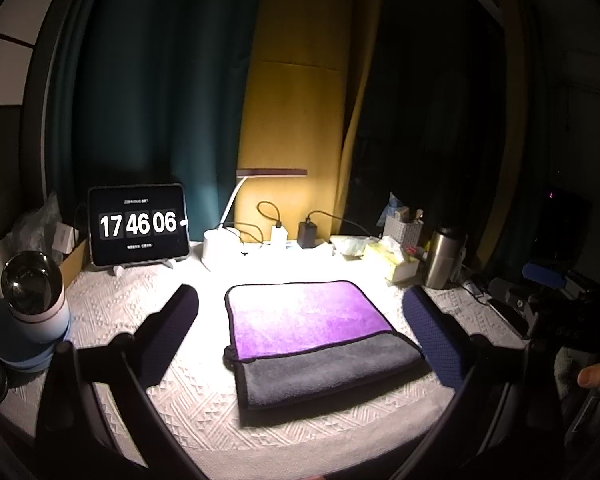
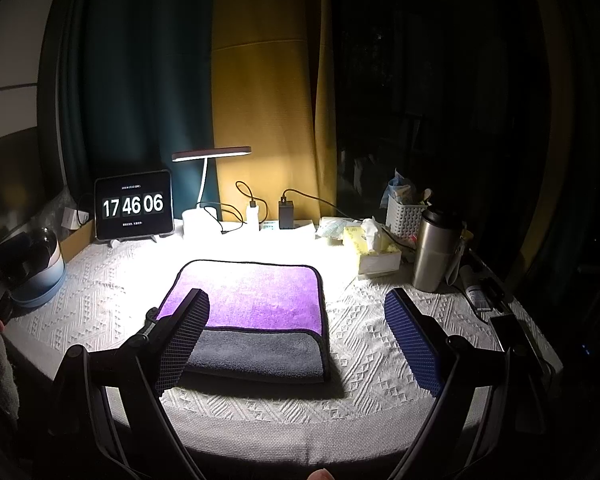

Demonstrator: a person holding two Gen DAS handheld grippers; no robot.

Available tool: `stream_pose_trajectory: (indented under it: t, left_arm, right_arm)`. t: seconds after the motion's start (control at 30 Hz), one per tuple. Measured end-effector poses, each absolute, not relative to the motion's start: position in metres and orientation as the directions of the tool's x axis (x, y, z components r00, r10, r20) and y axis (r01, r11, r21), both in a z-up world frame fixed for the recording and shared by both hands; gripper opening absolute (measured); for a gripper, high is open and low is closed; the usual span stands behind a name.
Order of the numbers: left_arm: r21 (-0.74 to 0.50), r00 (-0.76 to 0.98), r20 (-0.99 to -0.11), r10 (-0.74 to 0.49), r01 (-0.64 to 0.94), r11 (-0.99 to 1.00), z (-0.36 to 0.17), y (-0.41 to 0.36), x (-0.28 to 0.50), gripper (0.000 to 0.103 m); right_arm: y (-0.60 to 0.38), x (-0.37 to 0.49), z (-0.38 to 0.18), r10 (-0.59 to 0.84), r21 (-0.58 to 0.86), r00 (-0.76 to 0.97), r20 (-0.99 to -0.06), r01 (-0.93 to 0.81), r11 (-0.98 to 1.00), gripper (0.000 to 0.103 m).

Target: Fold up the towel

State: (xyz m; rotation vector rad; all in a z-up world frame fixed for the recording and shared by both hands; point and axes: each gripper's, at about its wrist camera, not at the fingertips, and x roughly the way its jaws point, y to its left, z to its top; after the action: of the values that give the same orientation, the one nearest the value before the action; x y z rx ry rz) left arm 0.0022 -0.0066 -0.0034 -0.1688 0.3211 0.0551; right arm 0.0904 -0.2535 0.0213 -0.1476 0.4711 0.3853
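A towel point(image 1: 312, 332), purple on top and grey on its near part, with black trim, lies folded flat on the white patterned tablecloth point(image 1: 124, 300). It also shows in the right wrist view point(image 2: 256, 312). My left gripper point(image 1: 300, 332) is open and empty, held above the table with the towel between its fingers in view. My right gripper point(image 2: 296, 332) is open and empty, above the towel's near right part; its left finger point(image 2: 184, 336) covers the towel's near left corner in view.
At the back stand a tablet clock point(image 1: 138, 224), a desk lamp point(image 1: 236, 216), chargers point(image 1: 307, 232), a tissue box point(image 2: 374, 252), a white basket point(image 2: 404, 216) and a steel flask point(image 2: 434, 248). A steel cup on a blue base point(image 1: 32, 312) stands at the left.
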Motion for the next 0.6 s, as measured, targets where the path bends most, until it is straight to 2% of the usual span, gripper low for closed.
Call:
stream_pose_trajectory:
  t: [0.6]
  left_arm:
    - [-0.163, 0.940, -0.340, 0.027, -0.087, 0.983, -0.0070, -0.0057, 0.0089, 0.102]
  right_arm:
    - [-0.2493, 0.0969, 0.0133, 0.327, -0.048, 0.809, -0.488, -0.399, 0.916, 0.091]
